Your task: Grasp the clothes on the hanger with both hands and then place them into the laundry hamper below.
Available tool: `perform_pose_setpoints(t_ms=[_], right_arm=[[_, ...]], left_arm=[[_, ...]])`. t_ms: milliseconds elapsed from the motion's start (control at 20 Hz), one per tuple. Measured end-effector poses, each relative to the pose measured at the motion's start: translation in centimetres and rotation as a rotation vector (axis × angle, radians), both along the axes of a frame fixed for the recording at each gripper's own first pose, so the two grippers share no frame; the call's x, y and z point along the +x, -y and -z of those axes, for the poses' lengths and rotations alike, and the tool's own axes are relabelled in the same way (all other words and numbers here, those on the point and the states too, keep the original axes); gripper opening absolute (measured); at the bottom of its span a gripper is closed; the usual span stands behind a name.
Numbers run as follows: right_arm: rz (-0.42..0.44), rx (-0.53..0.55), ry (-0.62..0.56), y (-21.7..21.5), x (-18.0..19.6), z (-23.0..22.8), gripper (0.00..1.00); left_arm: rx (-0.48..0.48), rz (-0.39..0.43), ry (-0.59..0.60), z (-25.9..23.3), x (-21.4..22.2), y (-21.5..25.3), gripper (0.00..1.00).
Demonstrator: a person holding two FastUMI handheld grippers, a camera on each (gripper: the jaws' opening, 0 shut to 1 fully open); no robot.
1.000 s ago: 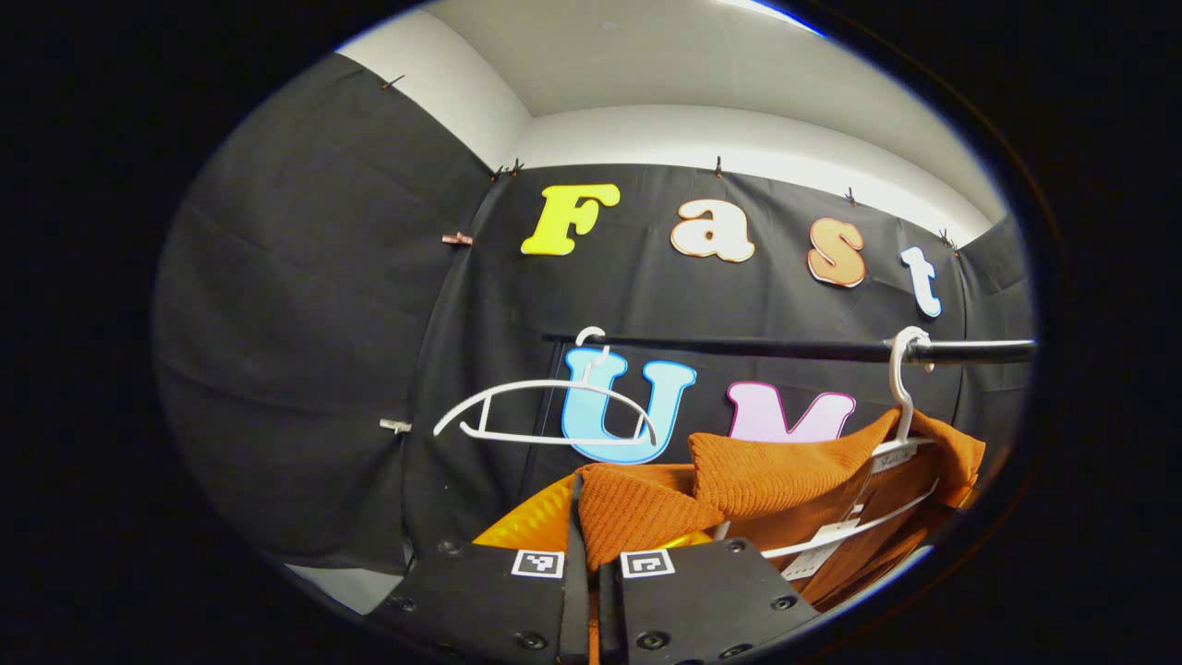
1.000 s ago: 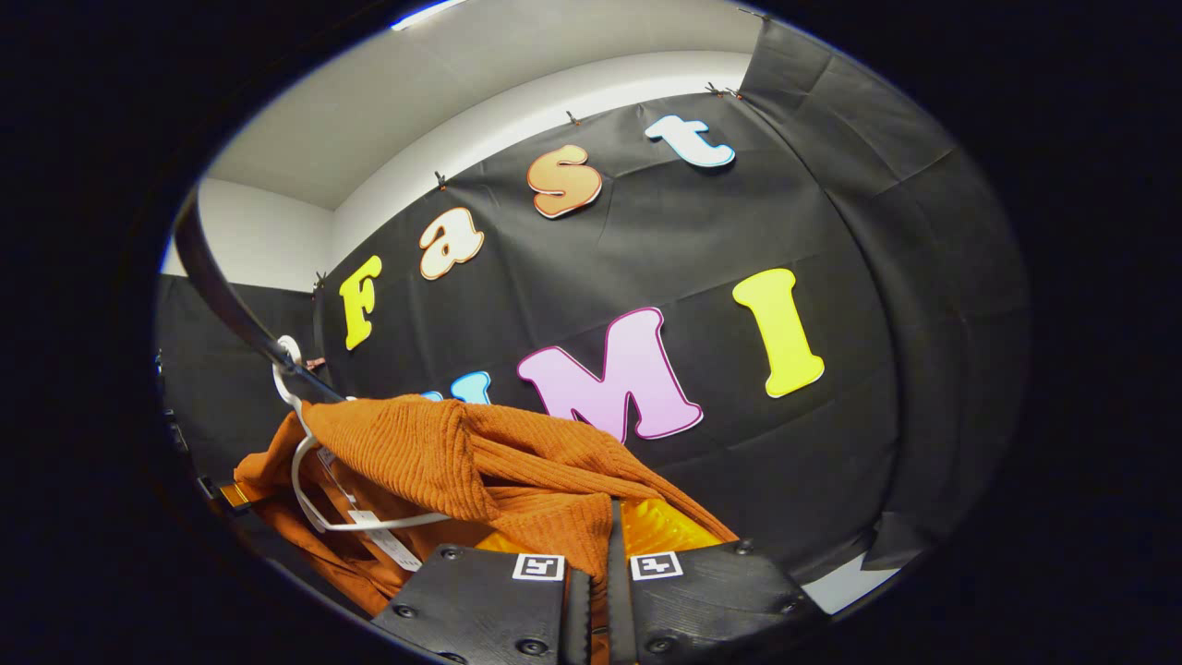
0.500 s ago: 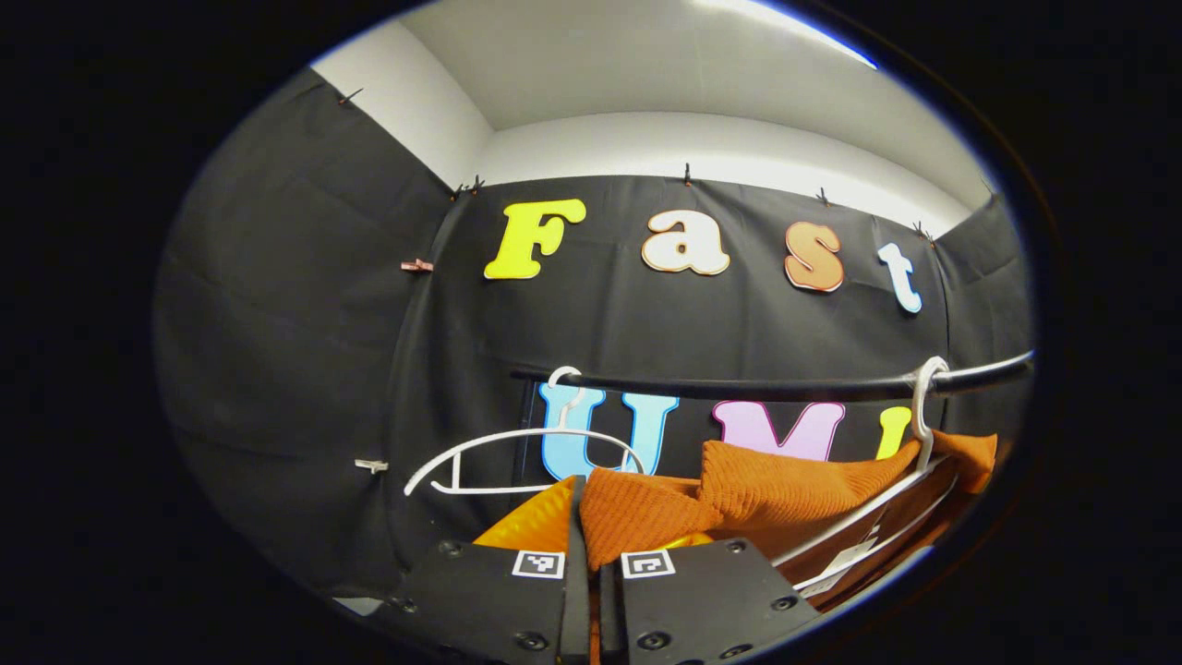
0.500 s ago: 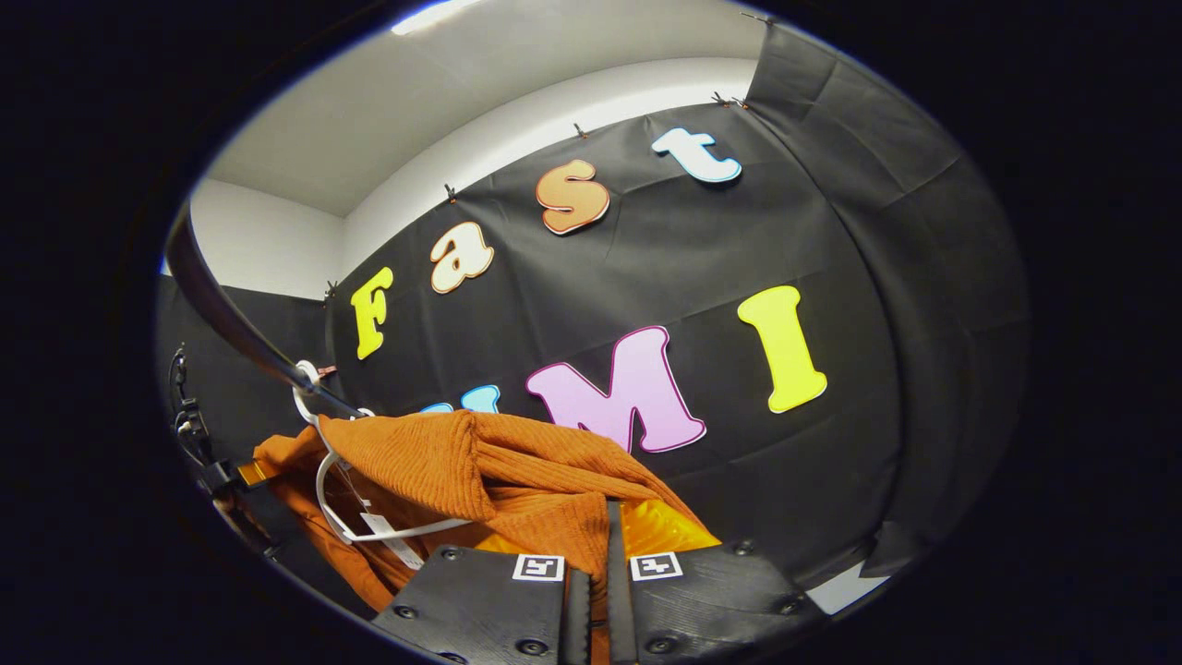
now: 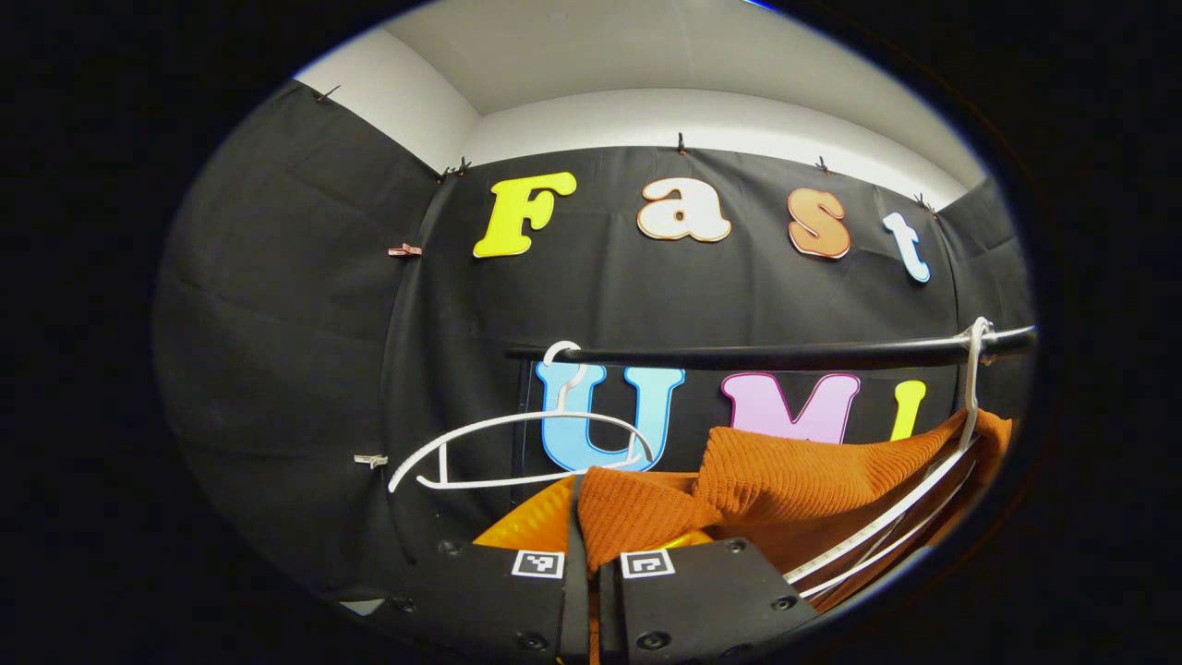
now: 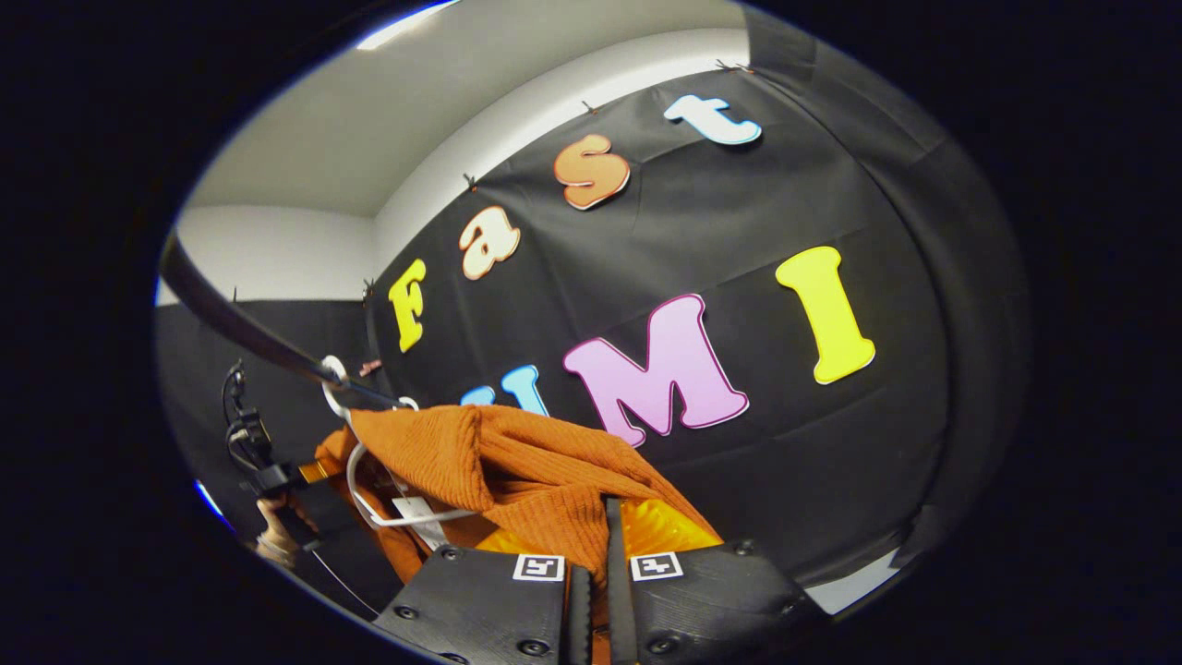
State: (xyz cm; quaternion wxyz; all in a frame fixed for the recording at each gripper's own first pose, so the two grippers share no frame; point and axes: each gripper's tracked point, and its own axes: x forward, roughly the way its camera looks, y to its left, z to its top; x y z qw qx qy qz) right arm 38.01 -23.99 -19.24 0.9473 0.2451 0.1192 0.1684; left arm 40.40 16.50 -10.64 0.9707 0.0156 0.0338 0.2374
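1. Orange knit sweater (image 5: 785,480) lies at the frame's lower centre, pinched by the left gripper (image 5: 591,563); the right gripper (image 6: 598,565) is clamped on it too.
2. Risk: the white hanger (image 5: 960,416), caught inside the cloth, could snag (or unhook from the rail (image 5: 785,355)).
3. An empty hanger (image 5: 517,448) shows in the left gripper view; the right gripper view shows a hand (image 6: 272,540) at lower left.
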Motion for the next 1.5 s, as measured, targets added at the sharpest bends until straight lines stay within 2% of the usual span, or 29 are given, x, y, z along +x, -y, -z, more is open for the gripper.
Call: perform_pose_setpoints(t_ms=[100, 250, 300, 350, 400, 500, 600, 700, 750, 900, 1150, 1300, 1350, 1500], right_arm=[[-0.141, 0.103, -0.007, -4.5, -1.7, -0.6, 0.12], [-0.321, 0.192, 0.029, -8.0, -3.1, -1.8, 0.12], [-0.366, 0.247, 0.067, -8.8, -3.9, -3.3, 0.08], [-0.395, 0.313, 0.119, -9.0, -4.6, -5.4, 0.12], [-0.393, 0.380, 0.165, -8.5, -4.3, -7.2, 0.08], [-0.303, 0.464, 0.213, -5.3, -1.8, -8.6, 0.11], [-0.166, 0.505, 0.196, -2.2, 1.6, -7.3, 0.11], [-0.029, 0.455, 0.139, 0.0, 3.7, -4.3, 0.12], [0.004, 0.398, 0.114, 0.6, 4.1, -2.7, 0.11], [0.061, 0.285, 0.076, 1.8, 3.9, 0.0, 0.11], [0.075, 0.246, 0.020, 1.6, 4.6, 1.6, 0.11], [0.092, 0.235, 0.013, 1.9, 4.5, 2.9, 0.12], [0.099, 0.209, -0.012, 1.8, 4.5, 4.0, 0.12], [0.119, 0.092, -0.144, 1.7, 3.3, 9.5, 0.12]], left_arm=[[-0.008, -0.048, -0.018, 0.3, 0.4, -2.2, 0.08], [-0.066, -0.064, 0.009, -0.4, 1.1, -3.6, 0.07], [-0.065, -0.068, 0.021, -0.5, 1.0, -3.8, 0.08], [-0.057, -0.072, 0.025, -0.7, 1.1, -3.9, 0.08], [-0.050, -0.074, 0.024, -0.6, 1.2, -4.0, 0.08], [-0.042, -0.065, 0.009, -0.4, 1.5, -3.7, 0.08], [-0.045, -0.019, 0.001, 0.1, 1.5, -2.5, 0.08], [-0.043, 0.048, -0.014, 0.9, 1.5, -0.6, 0.08], [-0.025, 0.073, -0.035, 1.4, 1.5, 0.2, 0.08], [-0.026, 0.131, -0.061, 2.9, 0.8, 1.5, 0.08], [-0.172, 0.170, 0.015, 3.4, -0.5, 1.7, 0.08], [-0.222, 0.191, 0.020, 4.6, -1.3, 2.7, 0.08], [-0.238, 0.192, 0.012, 5.2, -1.2, 2.8, 0.08], [-0.216, 0.134, -0.136, 10.0, -3.2, 2.2, 0.08]])
